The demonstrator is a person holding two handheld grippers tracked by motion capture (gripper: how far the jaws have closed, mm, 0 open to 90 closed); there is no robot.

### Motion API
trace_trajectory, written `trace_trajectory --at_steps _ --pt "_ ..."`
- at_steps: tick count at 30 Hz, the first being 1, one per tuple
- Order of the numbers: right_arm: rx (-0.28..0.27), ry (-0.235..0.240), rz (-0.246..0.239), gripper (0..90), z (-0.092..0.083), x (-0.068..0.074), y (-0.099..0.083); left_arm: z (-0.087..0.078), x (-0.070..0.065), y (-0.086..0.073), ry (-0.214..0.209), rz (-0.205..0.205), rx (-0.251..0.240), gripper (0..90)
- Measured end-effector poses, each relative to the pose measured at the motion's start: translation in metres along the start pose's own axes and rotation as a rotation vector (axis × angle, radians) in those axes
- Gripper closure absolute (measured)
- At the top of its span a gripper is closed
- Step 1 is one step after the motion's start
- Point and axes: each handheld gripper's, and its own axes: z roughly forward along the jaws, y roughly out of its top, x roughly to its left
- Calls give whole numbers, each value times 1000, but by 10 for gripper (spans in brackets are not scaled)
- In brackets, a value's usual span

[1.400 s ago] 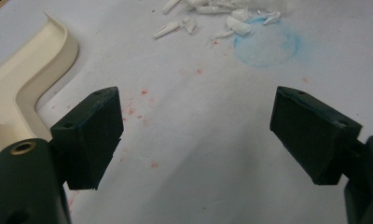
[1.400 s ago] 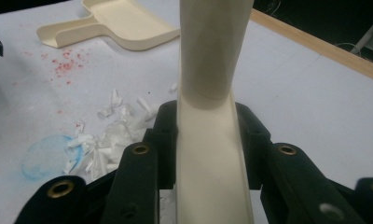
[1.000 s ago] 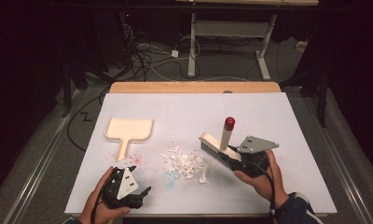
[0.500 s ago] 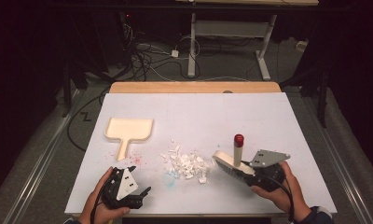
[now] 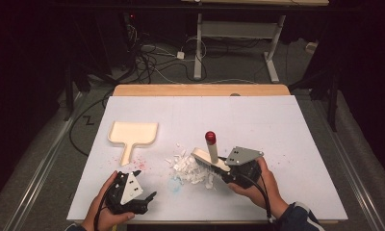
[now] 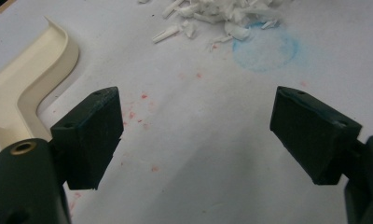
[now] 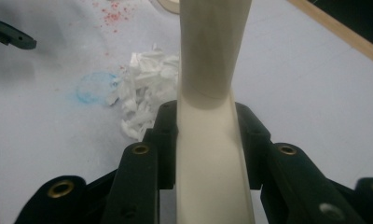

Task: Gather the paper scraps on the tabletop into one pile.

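Cream brush (image 5: pixel 206 158), red-tipped handle | right gripper (image 5: pixel 227 172) clamps it | left gripper (image 6: pixel 194 135) wide, empty

I can read no text, label, brand, number or sign anywhere here, neither on the white surface (image 5: pixel 277 125) in front of me nor on anything lying on it.

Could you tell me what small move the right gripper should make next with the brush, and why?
Probably a short sweep leftward toward the dustpan. The right gripper is shut on the brush, whose head sits at the right edge of the paper scraps, and the dustpan lies beyond them; the left gripper waits open.
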Motion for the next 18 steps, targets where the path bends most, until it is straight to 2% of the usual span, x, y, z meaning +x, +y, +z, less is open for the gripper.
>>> trace_trajectory --at_steps 5,9,12,14,16,18 --pt "-66 36 10 682 -26 -11 -7 -1 0 -1 7 -5 2 162" --pt "-77 61 19 682 -50 -12 -20 -3 -1 -1 14 -4 3 162" --pt "-70 53 29 682 -64 -11 -30 -4 -1 -1 15 -3 5 162" --pt "-69 85 50 682 -72 -12 -37 -4 -1 -1 14 -1 6 162" --pt "-58 125 33 682 -75 -10 -42 -4 -1 -1 15 -1 6 162" --pt "-24 156 12 682 -76 -4 -47 -4 -1 -1 15 -2 4 162"
